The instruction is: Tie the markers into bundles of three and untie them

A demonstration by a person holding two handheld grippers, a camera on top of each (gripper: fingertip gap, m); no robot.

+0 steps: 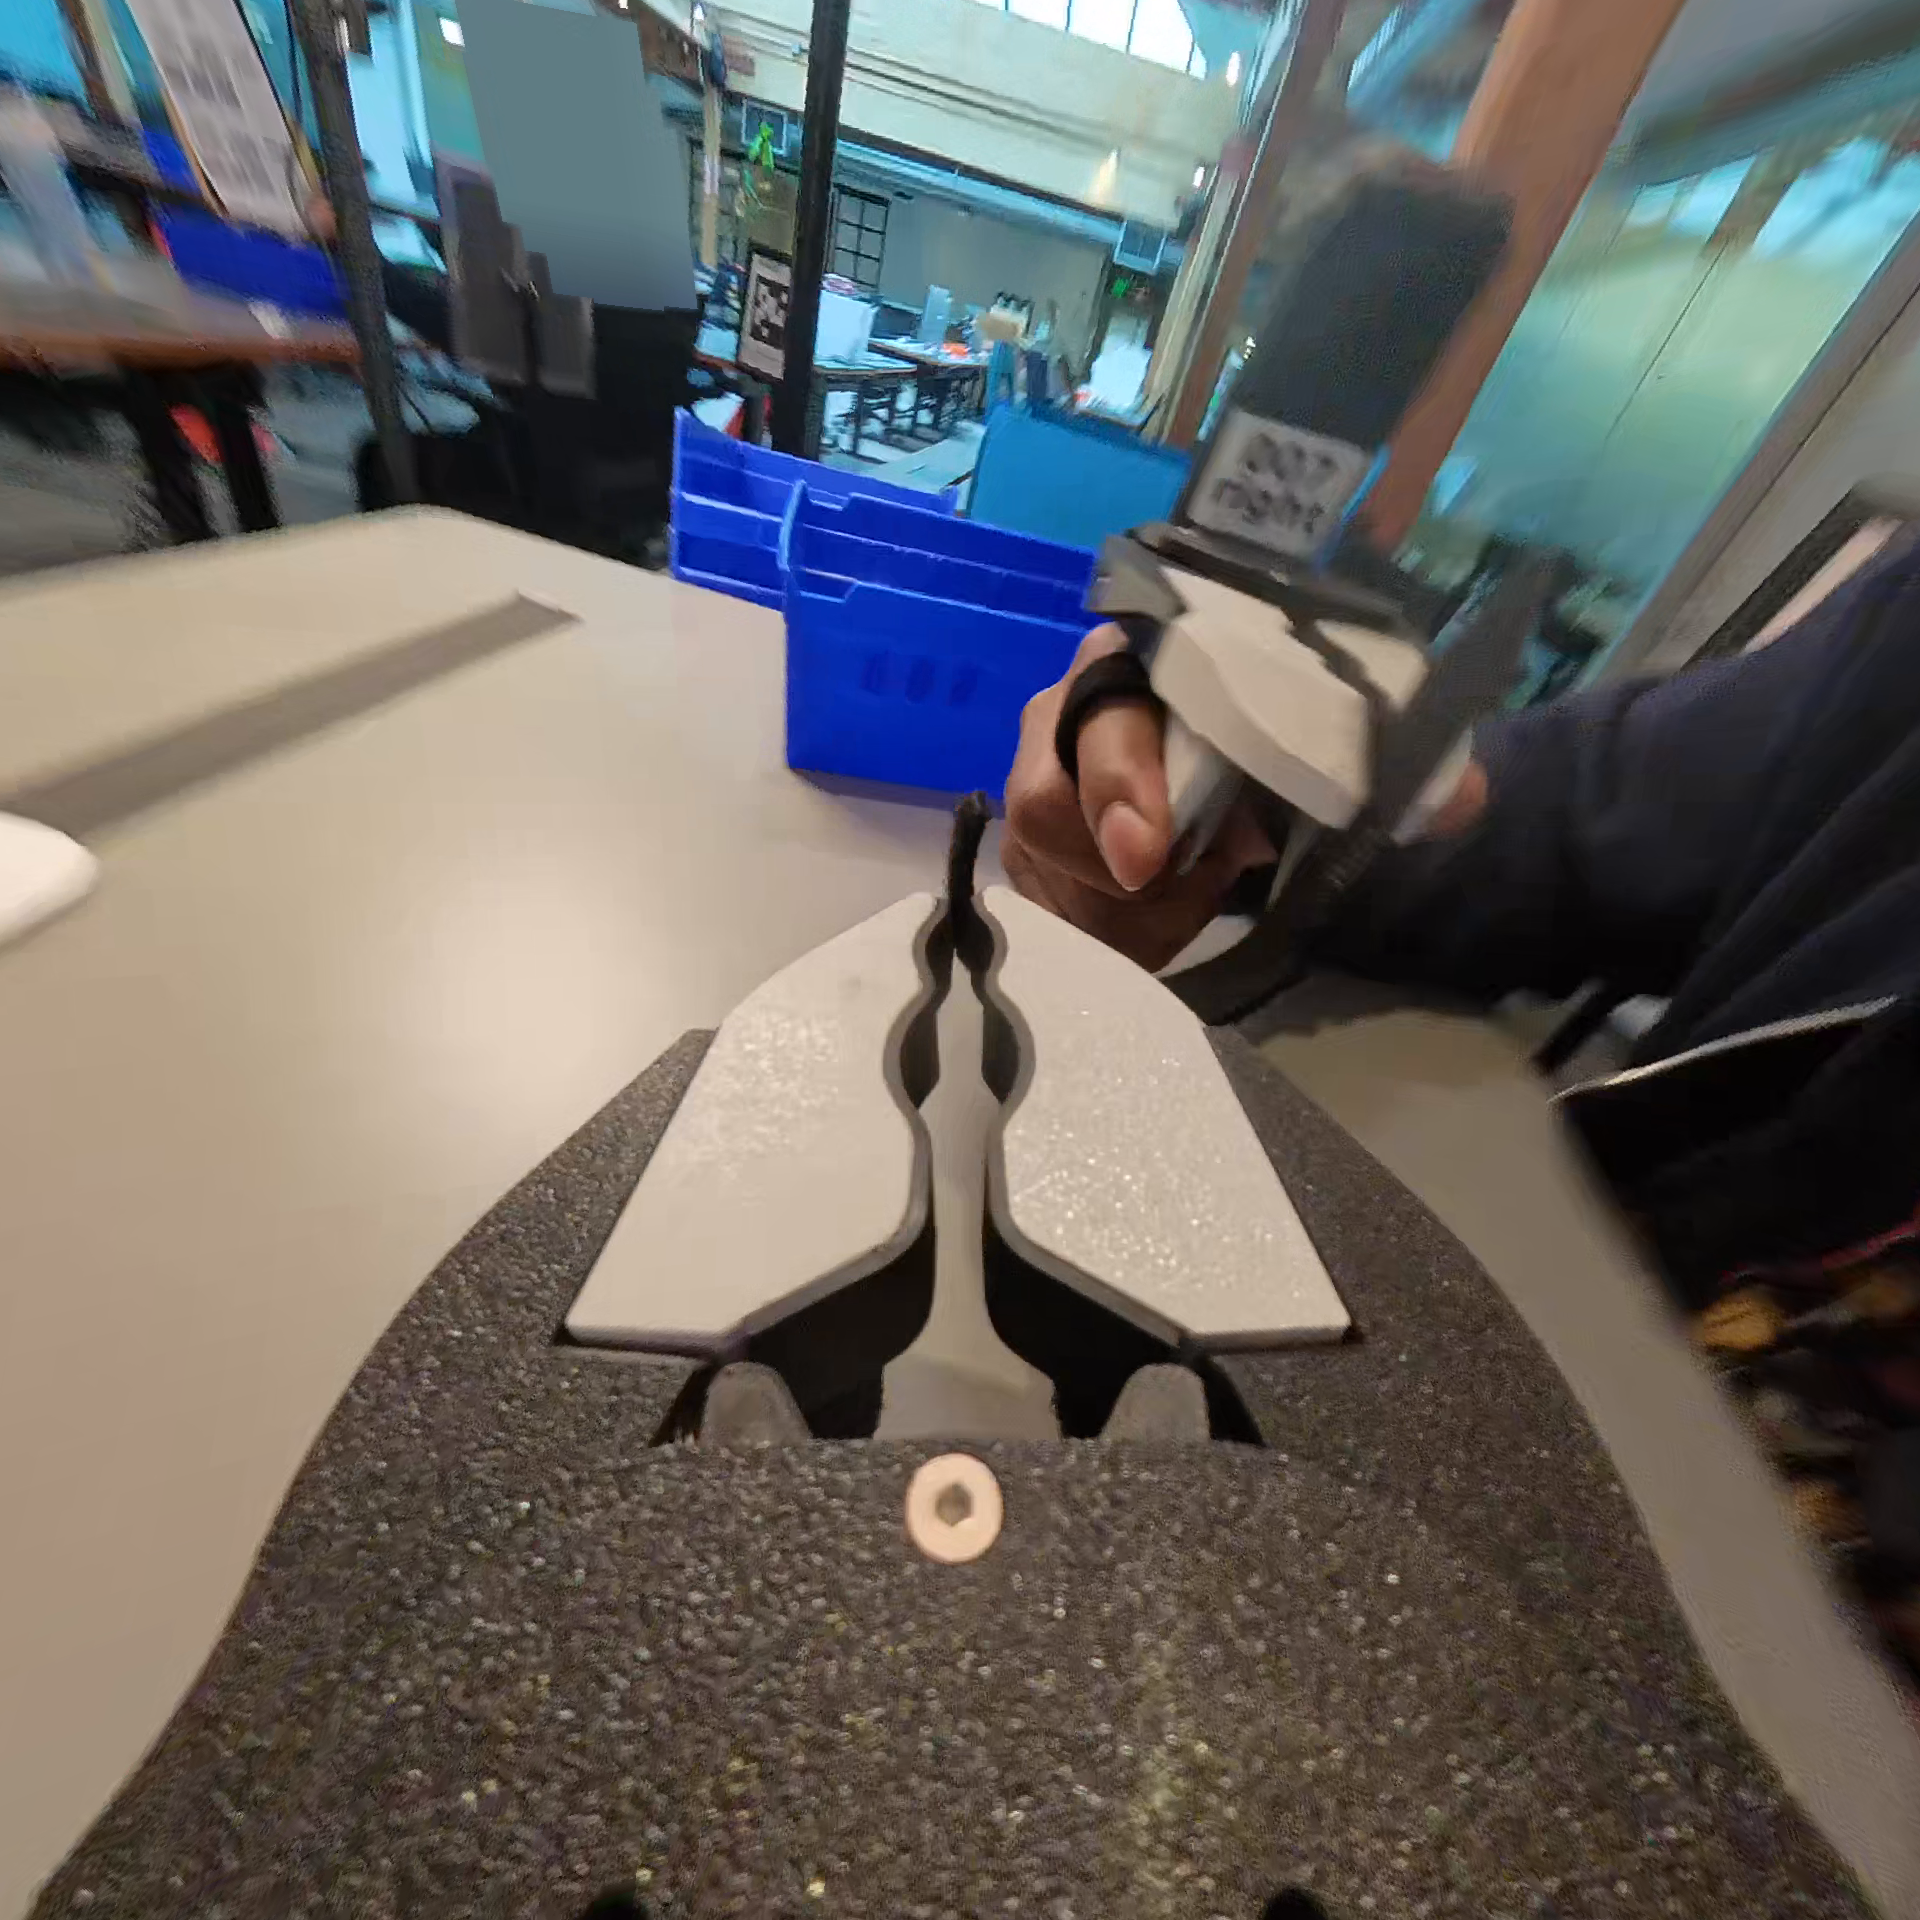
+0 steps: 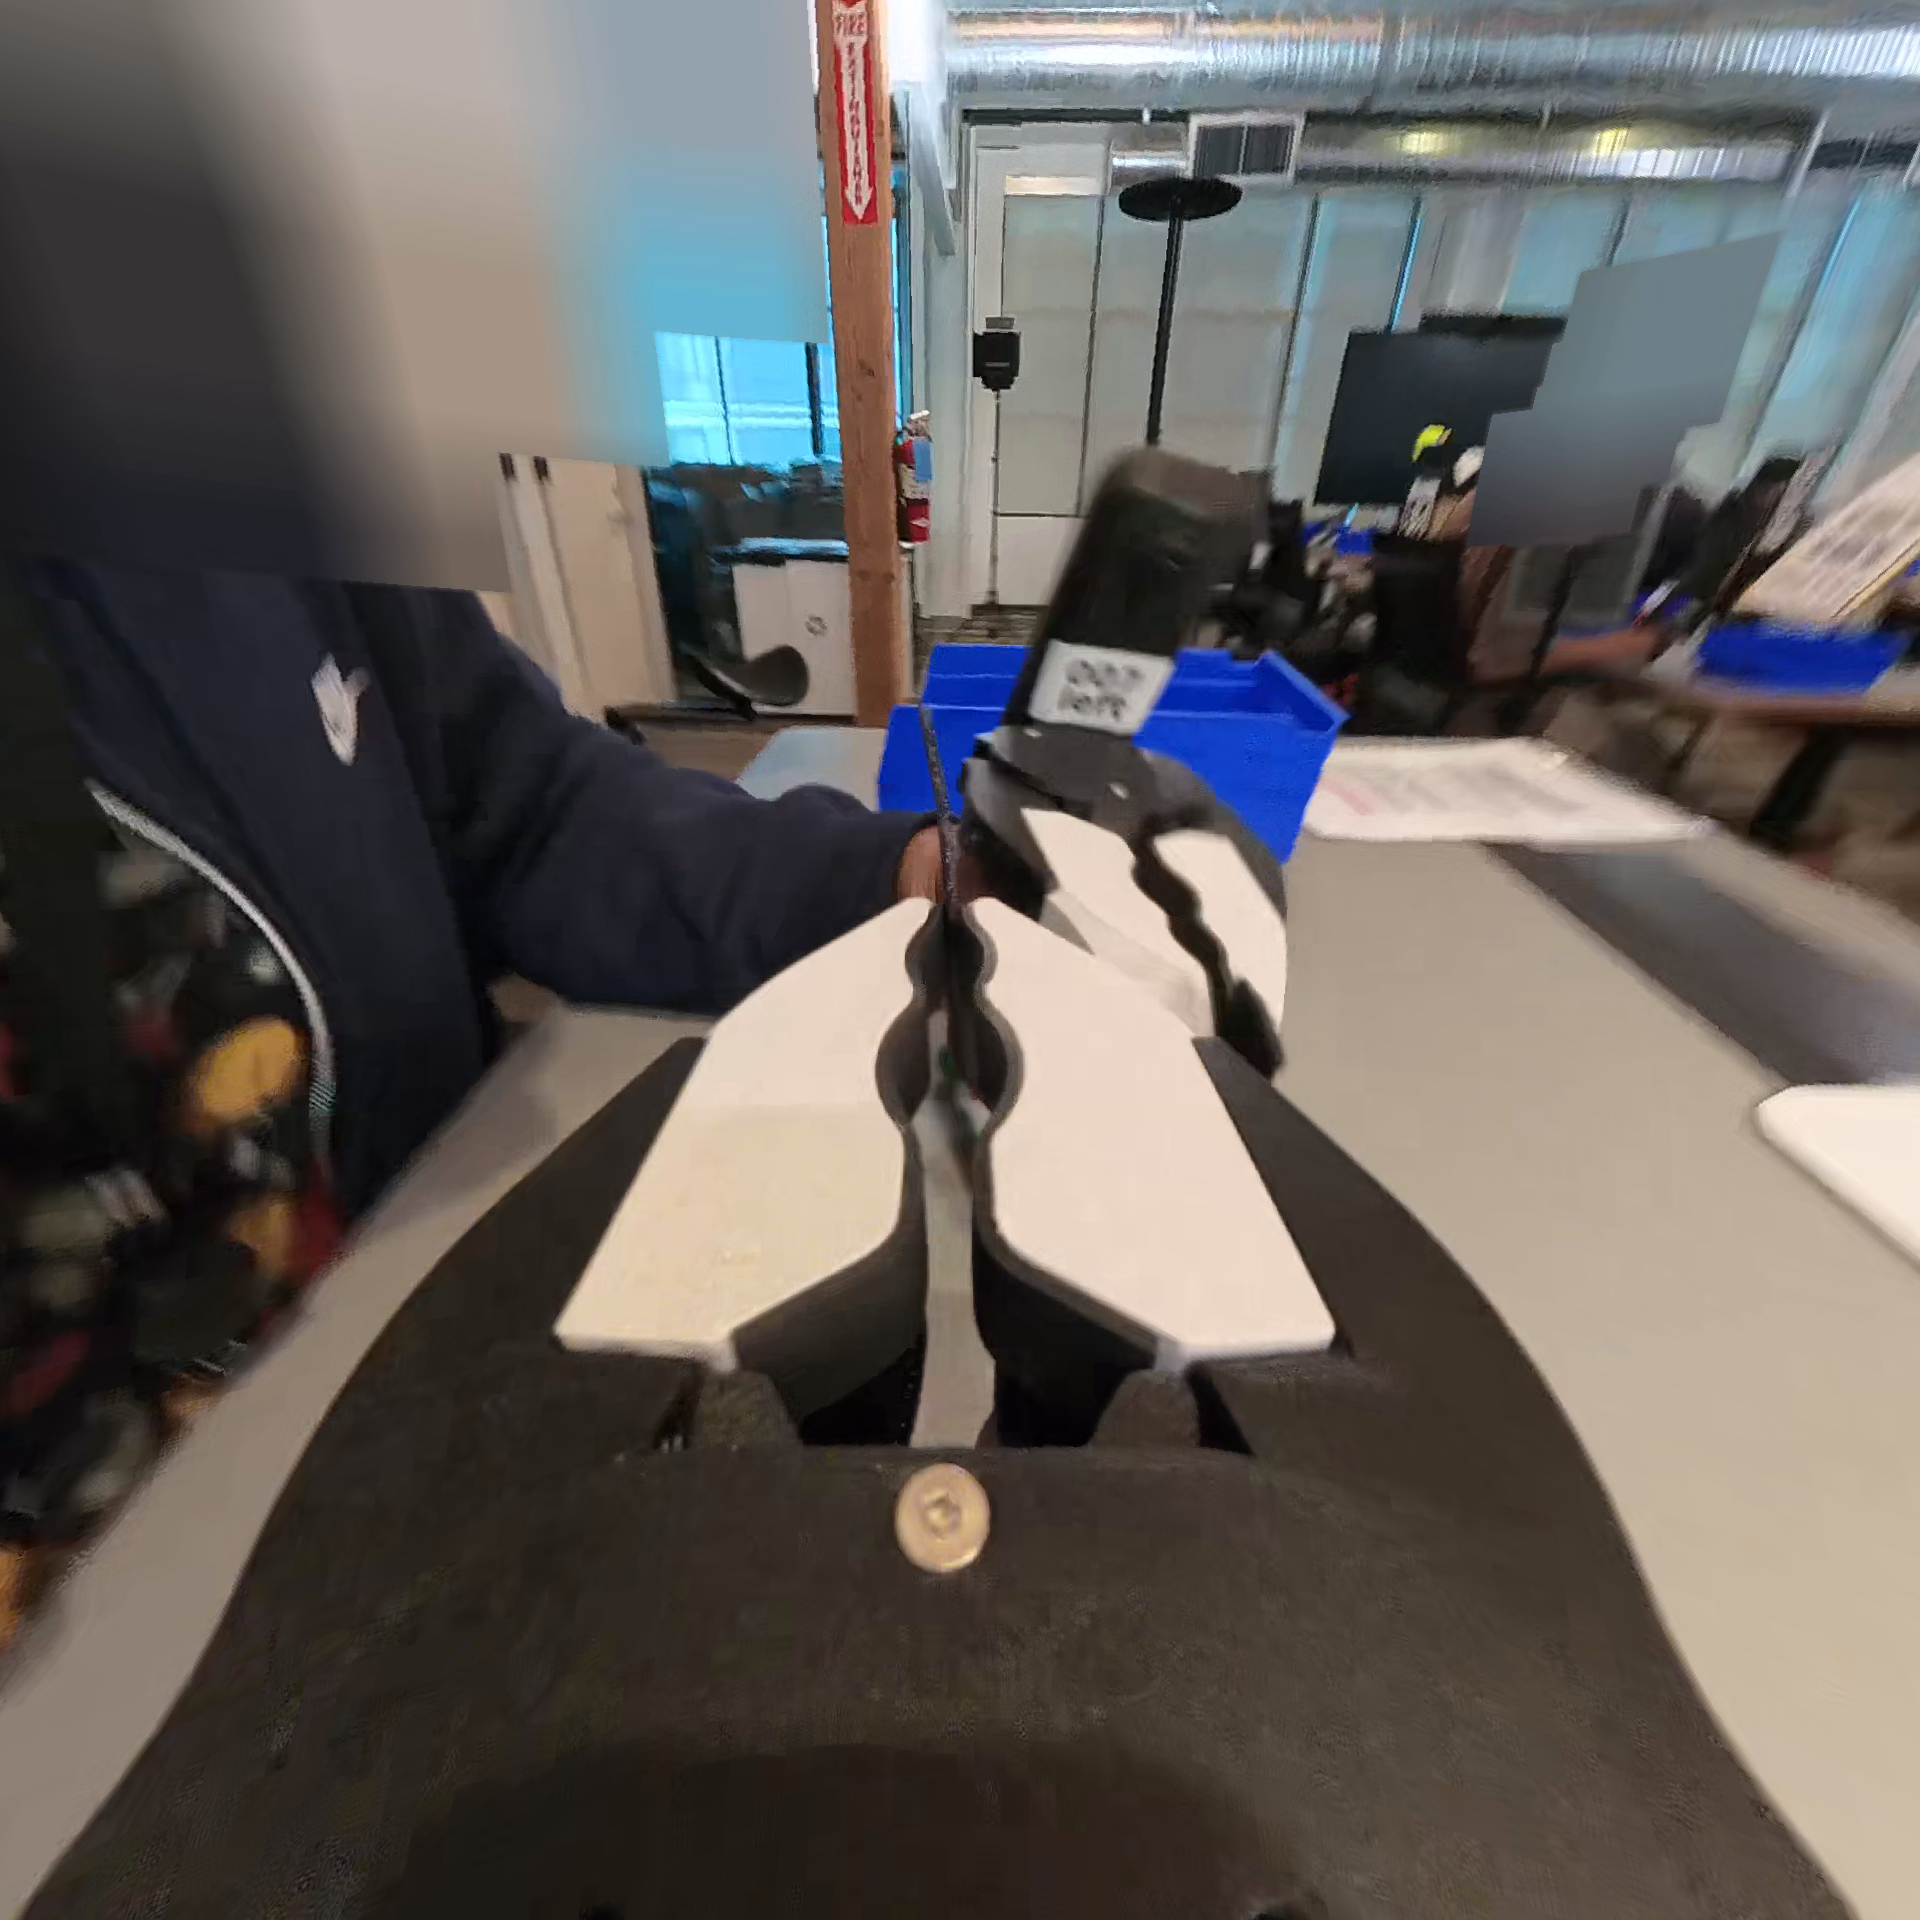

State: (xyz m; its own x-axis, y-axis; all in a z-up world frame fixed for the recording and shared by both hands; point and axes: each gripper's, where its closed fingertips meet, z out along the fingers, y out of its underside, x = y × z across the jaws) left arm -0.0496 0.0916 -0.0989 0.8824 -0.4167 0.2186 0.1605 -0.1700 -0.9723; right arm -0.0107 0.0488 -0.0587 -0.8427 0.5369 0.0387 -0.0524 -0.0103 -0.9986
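My feeds were bright, lit from high windows behind the blue bins (image 1: 914, 644). Motion blur smeared everything around them, wide-angle bending curved the edges, and the desk (image 1: 436, 935) carried soft glare.

Right gripper (image 2: 951, 920) fingers (image 2: 790, 1122) pinched on a black cord (image 2: 948, 831) — left gripper (image 2: 1195, 997) just beyond.

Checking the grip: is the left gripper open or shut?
Shut: the left gripper has its fingertips pinched on a black string, with no real gap.
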